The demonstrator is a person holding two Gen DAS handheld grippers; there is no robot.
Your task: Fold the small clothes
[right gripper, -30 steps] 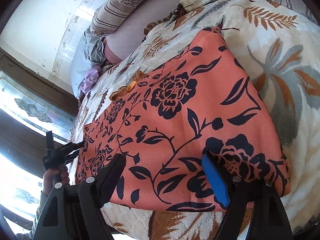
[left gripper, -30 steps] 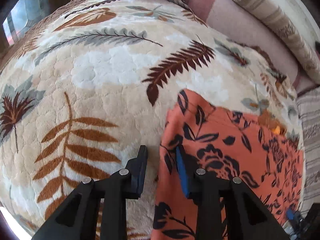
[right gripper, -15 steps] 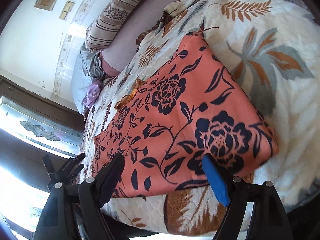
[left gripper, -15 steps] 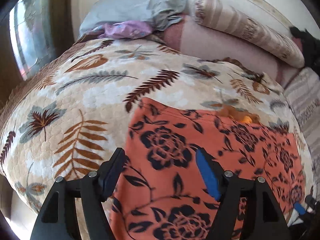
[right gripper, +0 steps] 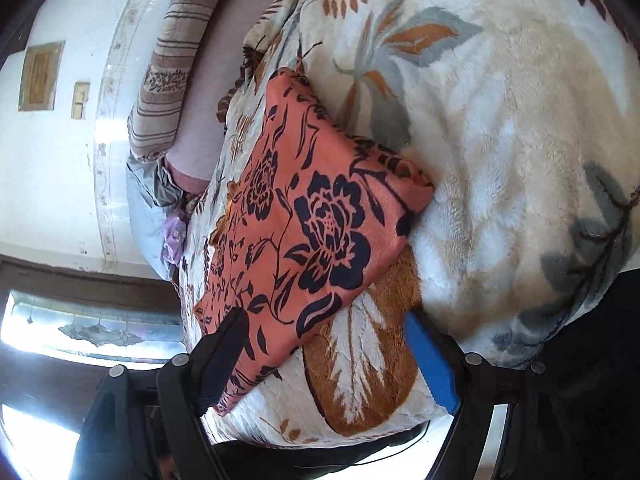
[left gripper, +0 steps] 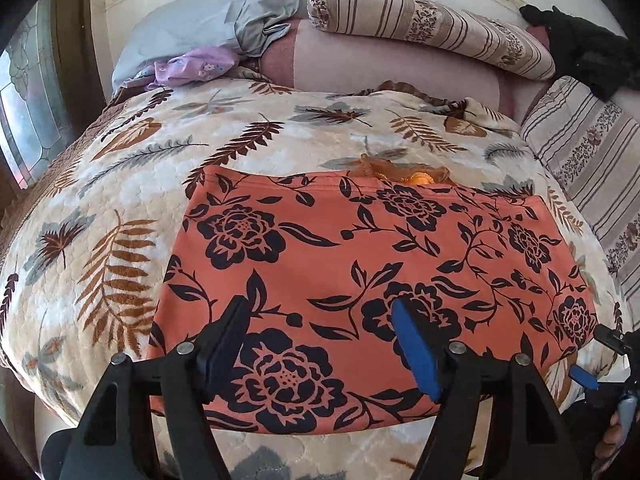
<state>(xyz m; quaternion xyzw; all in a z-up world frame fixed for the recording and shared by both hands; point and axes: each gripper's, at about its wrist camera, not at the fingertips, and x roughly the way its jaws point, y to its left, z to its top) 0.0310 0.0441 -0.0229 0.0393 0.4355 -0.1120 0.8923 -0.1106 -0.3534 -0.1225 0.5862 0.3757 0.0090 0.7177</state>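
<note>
The folded orange garment (left gripper: 360, 264) lies flat on the bed (left gripper: 120, 184), both the left claw (left gripper: 320, 332) and the right claw (right gripper: 324, 340) apart above it, gripping nothing

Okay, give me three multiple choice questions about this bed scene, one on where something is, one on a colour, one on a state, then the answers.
1. Where does the orange floral garment lie?
A. On the leaf-patterned blanket
B. On the striped pillow
C. On the floor

2. What colour is the flower print on the garment?
A. White
B. Dark navy
C. Green

3. How do the left gripper fingers stand?
A. Shut on the garment
B. Shut on the blanket
C. Open, gripping nothing

Answers:
1 A, the blanket shows all around the garment's edges.
2 B, dark blooms and leaves cover the orange cloth.
3 C, the fingers stand wide apart above the cloth, pinching none of it, having just been opening.
</note>
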